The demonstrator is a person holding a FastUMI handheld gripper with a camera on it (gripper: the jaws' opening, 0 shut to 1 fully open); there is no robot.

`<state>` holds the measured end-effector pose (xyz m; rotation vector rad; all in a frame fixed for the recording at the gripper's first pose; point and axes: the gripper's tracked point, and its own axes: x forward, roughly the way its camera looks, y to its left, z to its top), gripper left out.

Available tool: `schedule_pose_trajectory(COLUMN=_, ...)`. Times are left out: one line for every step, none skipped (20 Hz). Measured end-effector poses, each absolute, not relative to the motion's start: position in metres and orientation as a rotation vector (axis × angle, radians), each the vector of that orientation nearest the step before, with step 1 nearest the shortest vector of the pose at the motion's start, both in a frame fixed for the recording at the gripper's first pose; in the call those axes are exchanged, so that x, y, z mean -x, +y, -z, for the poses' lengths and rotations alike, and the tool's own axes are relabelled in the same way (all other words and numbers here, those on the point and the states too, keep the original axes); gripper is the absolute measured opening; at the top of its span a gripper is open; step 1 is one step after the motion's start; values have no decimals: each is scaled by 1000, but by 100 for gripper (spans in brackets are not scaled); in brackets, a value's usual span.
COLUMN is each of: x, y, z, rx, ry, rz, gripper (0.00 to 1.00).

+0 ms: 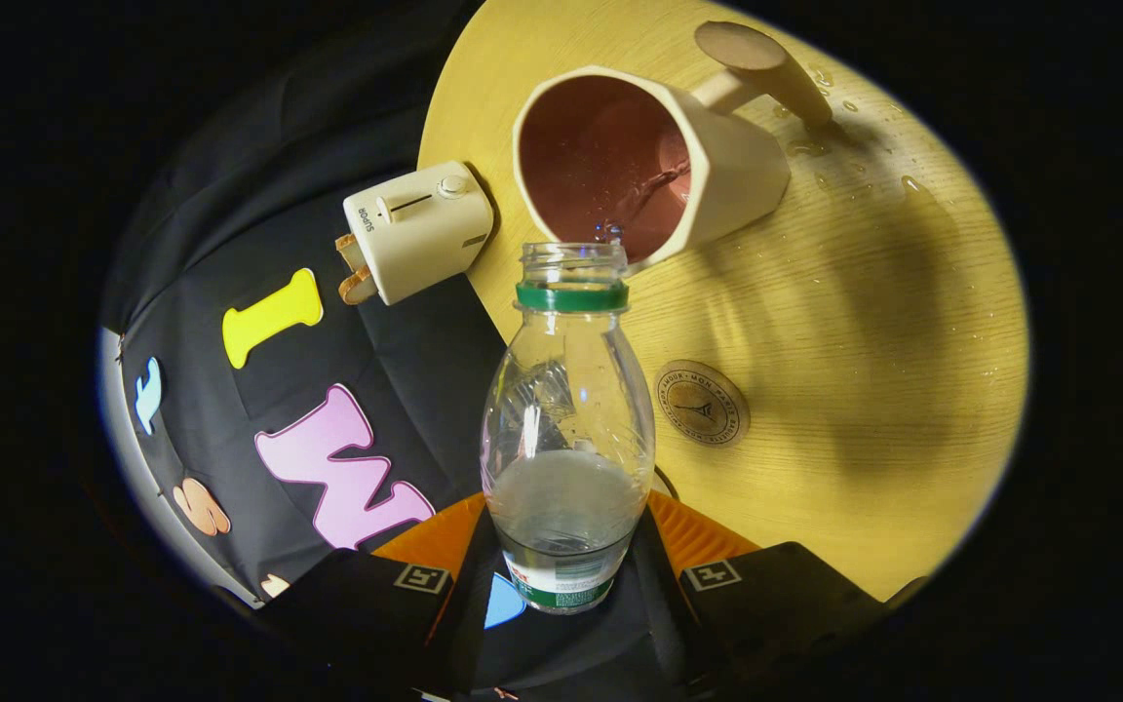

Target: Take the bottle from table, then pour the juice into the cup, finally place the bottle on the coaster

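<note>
Claw [566, 570] clamped on a clear plastic bottle [566, 439] with a green neck ring, one finger pressing each flank; cap off, clear liquid pooled in its lower part. Bottle mouth sits at the rim of a cream ceramic cup [649, 161] with a reddish-brown interior, liquid streaming inside. Round pale-wood bench [873, 322], grain visible, droplets scattered beyond the cup's handle. Round brown printed coaster [703, 403] lies beside the bottle. Small cream toaster [417, 231] at the bench edge against the black cloth wall [259, 175].
</note>
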<state>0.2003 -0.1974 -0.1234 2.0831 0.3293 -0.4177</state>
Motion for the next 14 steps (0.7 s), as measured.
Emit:
schedule_pose_trajectory(x=-200, y=-196, z=123, rx=-2093, ry=331, rz=416, gripper=72)
schedule_pose_trajectory(x=-201, y=-196, z=123, rx=-2102, ry=333, rz=416, gripper=72)
schedule_pose_trajectory(x=-201, y=-197, z=122, rx=-2111, ry=331, rz=418, gripper=72)
schedule_pose_trajectory(x=-201, y=-198, z=121, rx=-2119, ry=329, rz=421, gripper=72)
schedule_pose_trajectory(x=-201, y=-199, z=120, rx=-2127, ry=326, rz=422, gripper=72)
schedule_pose_trajectory(x=-201, y=-199, z=120, rx=-2136, ry=325, rz=423, gripper=72)
schedule_pose_trajectory(x=-201, y=-200, z=118, rx=-2146, ry=323, rz=424, gripper=72)
schedule_pose_trajectory(x=-202, y=-201, z=117, rx=-2157, ry=320, rz=426, gripper=72)
schedule_pose_trajectory(x=-202, y=-202, z=116, rx=-2168, ry=321, rz=429, gripper=72)
schedule_pose_trajectory(x=-203, y=-203, z=116, rx=-2180, ry=322, rz=432, gripper=72)
schedule_pose_trajectory(x=-203, y=-205, z=115, rx=-2198, ry=315, rz=436, gripper=72)
schedule_pose_trajectory(x=-203, y=-208, z=114, rx=-2219, ry=305, rz=443, gripper=72)
schedule_pose_trajectory(x=-204, y=-210, z=113, rx=-2239, ry=297, rz=448, gripper=72)
schedule_pose_trajectory(x=-205, y=-211, z=114, rx=-2251, ry=295, rz=453, gripper=72)
